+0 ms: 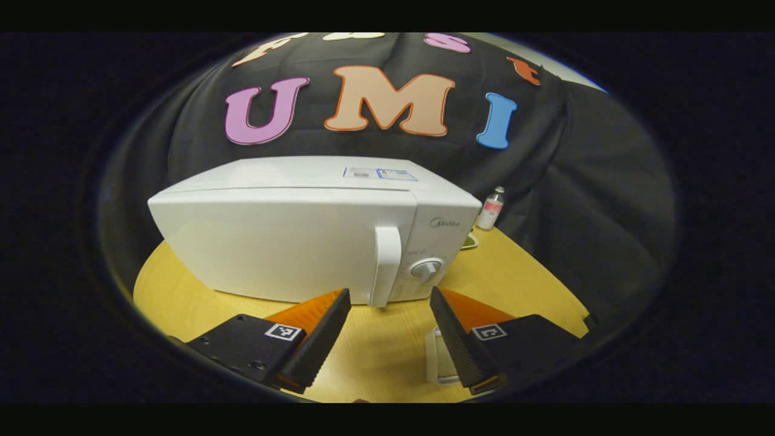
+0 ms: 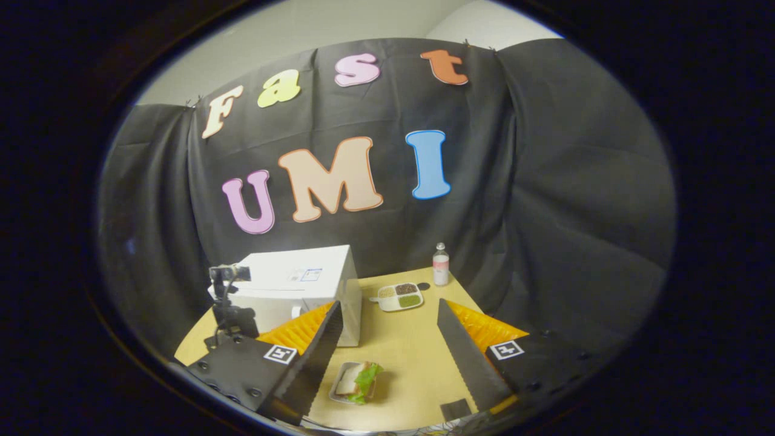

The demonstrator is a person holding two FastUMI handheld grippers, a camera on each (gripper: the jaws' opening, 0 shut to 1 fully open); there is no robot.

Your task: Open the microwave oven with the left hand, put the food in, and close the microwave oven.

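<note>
Left gripper (image 1: 390, 315), fingers spread and empty, faces the microwave's door handle (image 1: 385, 265) (door closed) ready to pull; right gripper (image 2: 387, 339), likewise spread, hovers above the sandwich (image 2: 357, 380).

Microwave oven (image 1: 284, 242): smooth white casing with a soft sheen; paper label on top, at 12 o'clock of the body. Table (image 1: 387, 357): pale yellow wood-look surface, smooth, faint grain. Left gripper (image 1: 387, 330): matt black fingers with ribbed inner faces, orange backing. Bottle (image 2: 441, 264): clear plastic. Sandwich tray (image 2: 354, 383), at 6 o'clock in the right gripper view: material indistinct.
</note>
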